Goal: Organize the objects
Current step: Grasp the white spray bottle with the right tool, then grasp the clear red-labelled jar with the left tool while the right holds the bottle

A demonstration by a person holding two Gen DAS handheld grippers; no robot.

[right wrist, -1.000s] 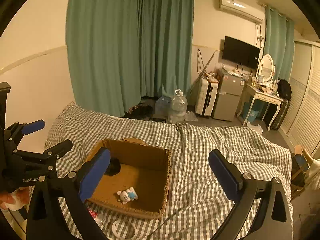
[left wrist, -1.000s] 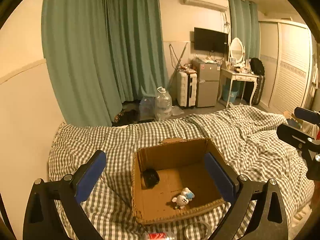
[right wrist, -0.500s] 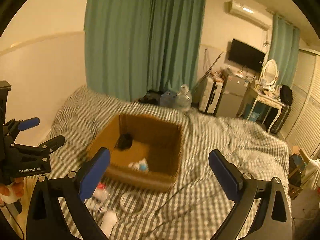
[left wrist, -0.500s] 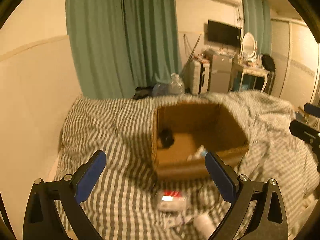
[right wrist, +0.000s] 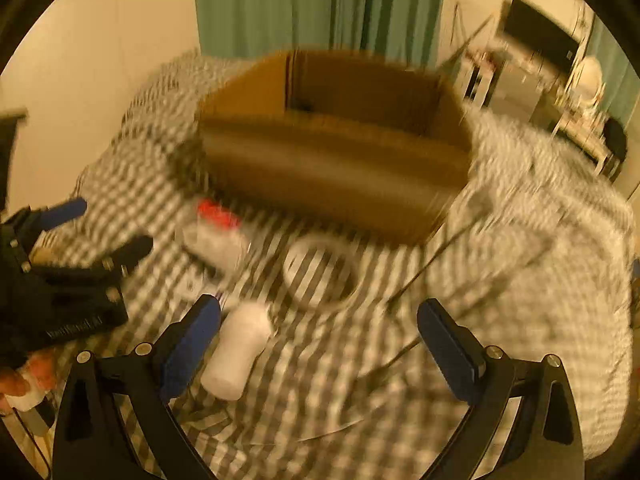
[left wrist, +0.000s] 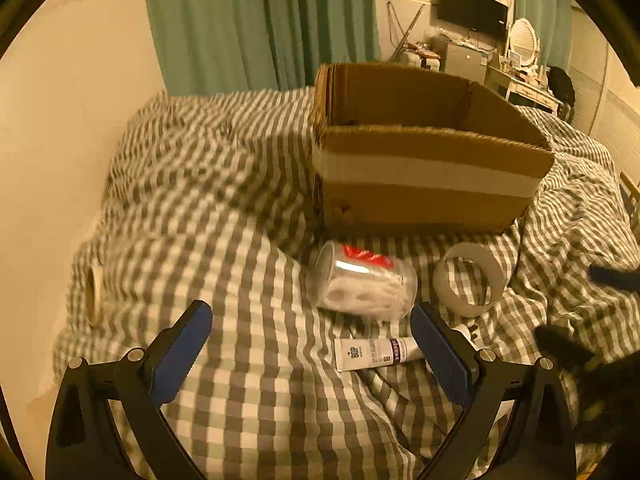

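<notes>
Left gripper [left wrist: 310,346]: spread wide, holding nothing, low over the checked bed cover [left wrist: 224,240].
Right gripper [right wrist: 318,344]: also spread and empty; its view is smeared, so fine detail there cannot be trusted.
Just ahead of the left gripper: a clear plastic jar [left wrist: 362,284] with a red label, lying on its side, white contents inside. It sits a little toward the right finger, not centred in the gap.
Beside the right finger of the left gripper: a white tube [left wrist: 378,354] lying flat, nearly touching that finger's tip.
Ahead and right: a roll of clear tape [left wrist: 470,282] standing on its edge.
Ahead of the right gripper: a white bottle [right wrist: 238,350] lying against its left finger.
Beyond all of them: the open cardboard box [left wrist: 424,176], probably the place to put things.
Step in hand (judged): reaching for a loose item.
Doing it well: shift right to centre the jar, close across its round body gently since it may roll on soft bedding, and keep clear of the tube.
</notes>
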